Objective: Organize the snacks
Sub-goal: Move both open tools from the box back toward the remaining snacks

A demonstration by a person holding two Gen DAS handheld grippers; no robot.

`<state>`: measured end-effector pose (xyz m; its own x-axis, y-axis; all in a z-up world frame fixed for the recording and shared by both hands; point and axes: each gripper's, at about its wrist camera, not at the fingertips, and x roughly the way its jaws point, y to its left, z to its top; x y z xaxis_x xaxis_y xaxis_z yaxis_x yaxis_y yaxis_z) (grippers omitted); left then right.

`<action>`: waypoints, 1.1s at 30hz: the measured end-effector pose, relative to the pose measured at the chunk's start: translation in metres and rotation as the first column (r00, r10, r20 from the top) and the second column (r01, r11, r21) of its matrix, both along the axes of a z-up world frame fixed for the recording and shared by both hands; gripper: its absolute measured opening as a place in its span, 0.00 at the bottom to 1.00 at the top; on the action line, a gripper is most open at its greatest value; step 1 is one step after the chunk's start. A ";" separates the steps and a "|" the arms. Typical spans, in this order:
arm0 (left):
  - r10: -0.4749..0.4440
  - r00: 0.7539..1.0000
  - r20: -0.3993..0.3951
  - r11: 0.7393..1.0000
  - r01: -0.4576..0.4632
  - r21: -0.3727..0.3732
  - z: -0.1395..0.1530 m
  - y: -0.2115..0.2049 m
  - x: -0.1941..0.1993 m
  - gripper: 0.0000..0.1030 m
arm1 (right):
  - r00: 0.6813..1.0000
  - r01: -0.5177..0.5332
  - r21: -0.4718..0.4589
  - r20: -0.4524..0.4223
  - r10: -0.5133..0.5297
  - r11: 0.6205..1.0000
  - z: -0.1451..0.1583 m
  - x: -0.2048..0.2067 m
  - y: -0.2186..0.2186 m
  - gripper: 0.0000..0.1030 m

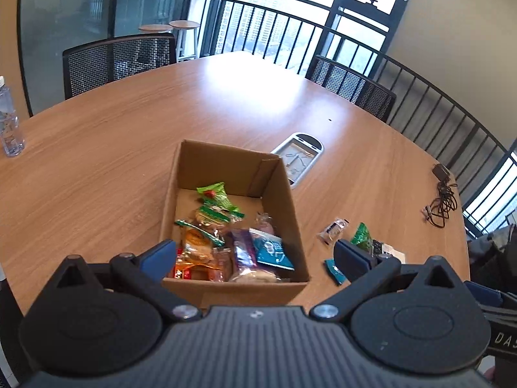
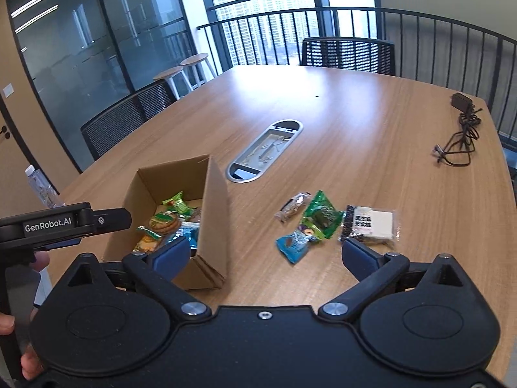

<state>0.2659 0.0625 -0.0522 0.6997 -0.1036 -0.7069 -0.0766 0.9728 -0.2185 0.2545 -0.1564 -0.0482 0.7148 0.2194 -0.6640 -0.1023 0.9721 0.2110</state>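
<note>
Wooden table: loose snacks are lying just ahead of empty, wide-spread R gripper, nearer than empty, spread L gripper over box.

Place: an office meeting room
Evidence: long wooden conference table — black mesh chairs, glass partition wall are seen

A water bottle is standing at the table's left edge; a black cable is lying coiled near its right edge.
</note>
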 end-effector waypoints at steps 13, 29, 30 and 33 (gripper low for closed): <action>-0.095 0.995 -0.004 0.995 0.095 0.016 0.004 -0.040 0.003 1.00 | 0.995 0.103 -0.012 -0.013 -0.103 0.995 -0.006 -0.011 -0.042 1.00; -0.255 0.967 -0.007 0.966 0.255 0.034 -0.002 -0.087 0.020 0.97 | 0.981 0.191 -0.031 -0.039 -0.192 0.981 -0.018 -0.015 -0.075 1.00; -0.265 0.964 -0.010 0.964 0.265 0.037 -0.003 -0.090 0.022 0.97 | 0.980 0.196 -0.031 -0.042 -0.197 0.980 -0.019 -0.014 -0.077 1.00; -0.292 0.956 -0.015 0.955 0.292 0.046 -0.006 -0.097 0.027 0.96 | 0.976 0.210 -0.032 -0.048 -0.212 0.977 -0.022 -0.012 -0.082 1.00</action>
<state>0.2927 -0.0341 -0.0580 0.6381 -0.2688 -0.7215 0.2105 0.9623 -0.1724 0.2425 -0.2384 -0.0702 0.7082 0.0489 -0.7043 0.1158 0.9760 0.1842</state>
